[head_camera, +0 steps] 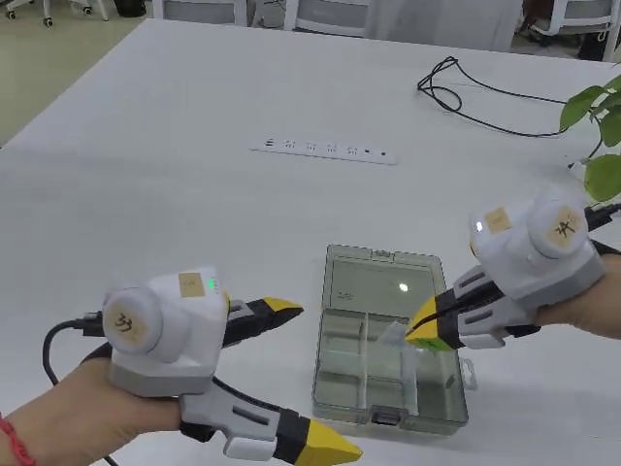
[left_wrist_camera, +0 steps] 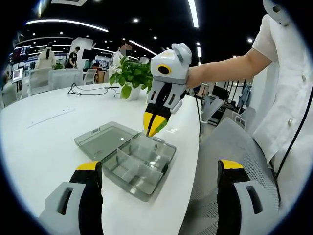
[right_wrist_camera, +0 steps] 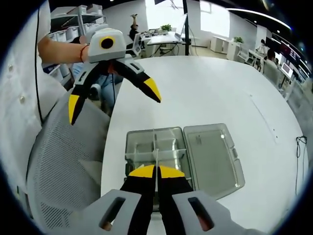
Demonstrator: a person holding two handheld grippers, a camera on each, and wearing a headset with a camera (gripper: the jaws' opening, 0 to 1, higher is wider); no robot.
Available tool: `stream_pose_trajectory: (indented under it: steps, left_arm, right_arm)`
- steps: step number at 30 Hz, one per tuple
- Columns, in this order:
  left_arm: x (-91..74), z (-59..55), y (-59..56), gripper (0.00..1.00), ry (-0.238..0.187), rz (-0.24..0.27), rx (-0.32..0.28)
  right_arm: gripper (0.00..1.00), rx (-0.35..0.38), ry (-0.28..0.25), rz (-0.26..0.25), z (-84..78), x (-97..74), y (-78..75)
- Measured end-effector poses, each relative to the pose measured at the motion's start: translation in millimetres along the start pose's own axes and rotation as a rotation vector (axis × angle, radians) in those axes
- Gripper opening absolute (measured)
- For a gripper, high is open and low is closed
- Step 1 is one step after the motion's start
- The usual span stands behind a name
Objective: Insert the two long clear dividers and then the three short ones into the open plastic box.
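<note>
- Currently the right gripper point(head_camera: 427, 328) is clenched on a thin clear divider point(head_camera: 400, 342). Its tips sit just above the tray of the open plastic box point(head_camera: 325, 364).
- The box lies near the front edge of the surface point(head_camera: 194, 194), right of the middle, with its lid point(head_camera: 383, 277) folded flat behind the tray.
- The left gripper point(head_camera: 304, 377) is released, jaws spread wide and grasping nothing. It hovers left of the box, near the front edge.
- Some clear dividers already stand in the tray; I cannot tell how many.
- One likely fault is the sheet coming down tilted, missing its slots and jamming crooked.
- Nothing holds the box, so a firm downward push could skid it toward the front edge. The free left gripper could steady it.
- Yellow tips dipping too low may knock the dividers already seated.
- There is wide bare surface to the left and behind. The power strip point(head_camera: 325, 149), cable point(head_camera: 466, 97) and plant point(head_camera: 602, 136) lie well apart toward the far edge.
- Room is tightest at the front edge, where a mesh chair point(right_wrist_camera: 63, 161) stands beyond it.
</note>
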State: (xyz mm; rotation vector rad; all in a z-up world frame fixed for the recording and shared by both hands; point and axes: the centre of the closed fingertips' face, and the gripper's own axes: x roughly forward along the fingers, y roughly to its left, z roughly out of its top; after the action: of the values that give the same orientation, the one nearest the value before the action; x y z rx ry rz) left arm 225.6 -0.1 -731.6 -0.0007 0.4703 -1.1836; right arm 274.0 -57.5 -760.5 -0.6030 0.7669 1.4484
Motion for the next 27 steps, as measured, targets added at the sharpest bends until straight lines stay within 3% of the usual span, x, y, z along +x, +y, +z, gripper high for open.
stream_pose_trajectory:
  steps: [5, 16, 27]
  left_arm:
    - [0.4, 0.0, -0.3, 1.0, -0.003, 0.0, -0.002]
    - [1.9, -0.3, -2.8, 1.0, -0.004, -0.005, -0.005]
    - [2.0, -1.3, -2.5, 1.0, -0.001, -0.007, -0.007]
  right_arm:
    - [0.03, -0.005, -0.01, -0.004, -0.3, 1.1, -0.8]
    - [0.02, -0.089, -0.023, -0.007, 2.2, 9.8, 2.9]
    - [0.02, -0.093, 0.008, 0.001, -3.4, 24.4, 2.0]
